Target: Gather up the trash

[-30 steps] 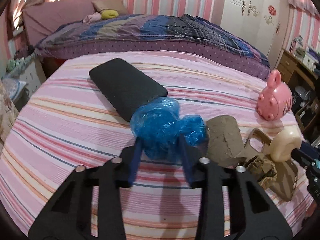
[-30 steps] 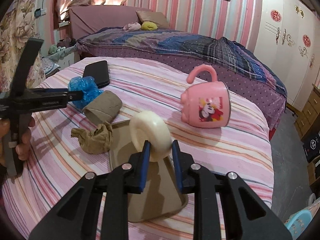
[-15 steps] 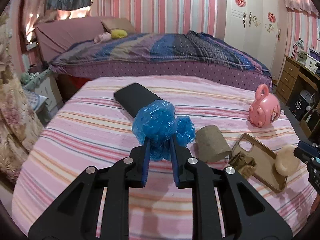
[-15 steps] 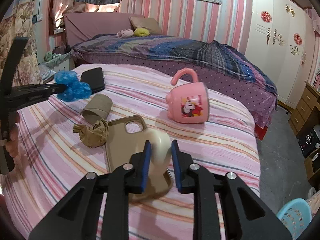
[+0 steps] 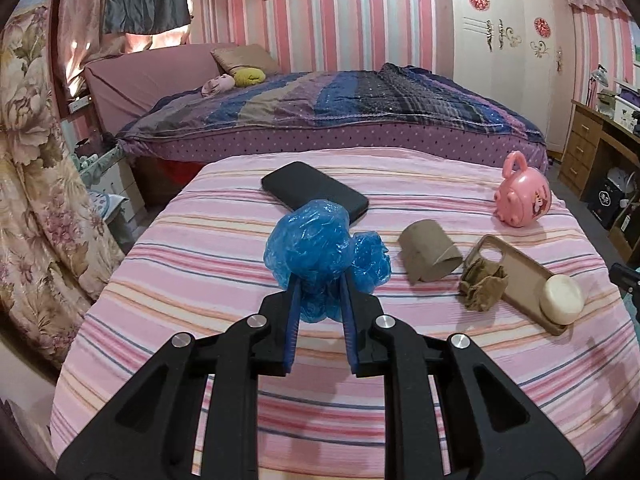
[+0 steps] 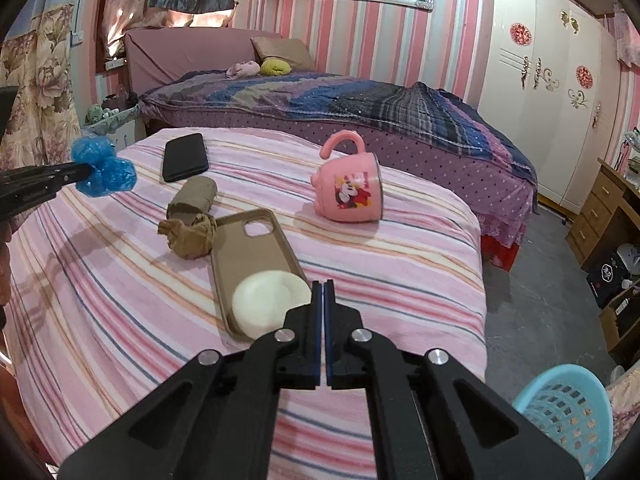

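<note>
My left gripper (image 5: 320,280) is shut on a crumpled blue plastic bag (image 5: 320,244) and holds it above the striped table; the bag also shows at the left of the right wrist view (image 6: 102,170). My right gripper (image 6: 323,286) is shut and empty, just right of a cream round pad (image 6: 270,304) that lies on a tan phone case (image 6: 248,256). A cardboard tube (image 5: 428,250) and a brown crumpled wad (image 5: 482,286) lie beside the case.
A black phone (image 5: 314,192) and a pink mug (image 6: 350,192) on its side lie on the table (image 5: 200,264). A light blue basket (image 6: 568,408) stands on the floor at the right. A bed (image 5: 340,108) is behind the table.
My left gripper closed on the blue bag and lifted it. My right gripper let go of the cream pad onto the phone case, drew back and shut.
</note>
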Available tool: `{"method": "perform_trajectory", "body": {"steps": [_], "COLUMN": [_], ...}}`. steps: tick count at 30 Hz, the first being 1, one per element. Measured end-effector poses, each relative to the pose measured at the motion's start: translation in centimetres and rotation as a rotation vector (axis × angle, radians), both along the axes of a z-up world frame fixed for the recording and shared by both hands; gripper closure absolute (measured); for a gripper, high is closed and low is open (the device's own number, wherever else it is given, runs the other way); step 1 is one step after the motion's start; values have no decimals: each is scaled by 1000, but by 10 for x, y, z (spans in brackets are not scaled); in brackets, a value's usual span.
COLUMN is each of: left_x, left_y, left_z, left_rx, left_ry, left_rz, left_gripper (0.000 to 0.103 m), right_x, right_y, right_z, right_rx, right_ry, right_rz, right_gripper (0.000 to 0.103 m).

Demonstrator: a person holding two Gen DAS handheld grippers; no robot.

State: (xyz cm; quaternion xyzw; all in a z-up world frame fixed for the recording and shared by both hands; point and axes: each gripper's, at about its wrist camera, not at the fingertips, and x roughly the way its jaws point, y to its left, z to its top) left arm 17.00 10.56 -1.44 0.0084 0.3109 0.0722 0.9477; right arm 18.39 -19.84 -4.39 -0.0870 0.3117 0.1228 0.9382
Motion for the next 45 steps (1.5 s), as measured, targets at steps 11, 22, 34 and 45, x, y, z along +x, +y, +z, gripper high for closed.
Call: {"method": "perform_trajectory", "body": {"steps": [11,22,34,45], "left_x": [6,5,-11,-50], "left_y": [19,26,15,-50], "left_z": [-9,-9,3,22], "left_rx": [-30,-31,-54,-62], "left_ry": [32,35,-2,-62], "left_rz": [42,48,40,-47], "left_gripper": [85,85,85,85], "right_x": [9,23,-3,-34], "right_y": [6,39,30,-32], "right_z": [-14,-36,-20,8], "right_rx": [54,7,20,33], "right_ry": [27,124,38,-7], "right_rz": [-19,12,-2,-95], "right_gripper": [34,41,42,42]}}
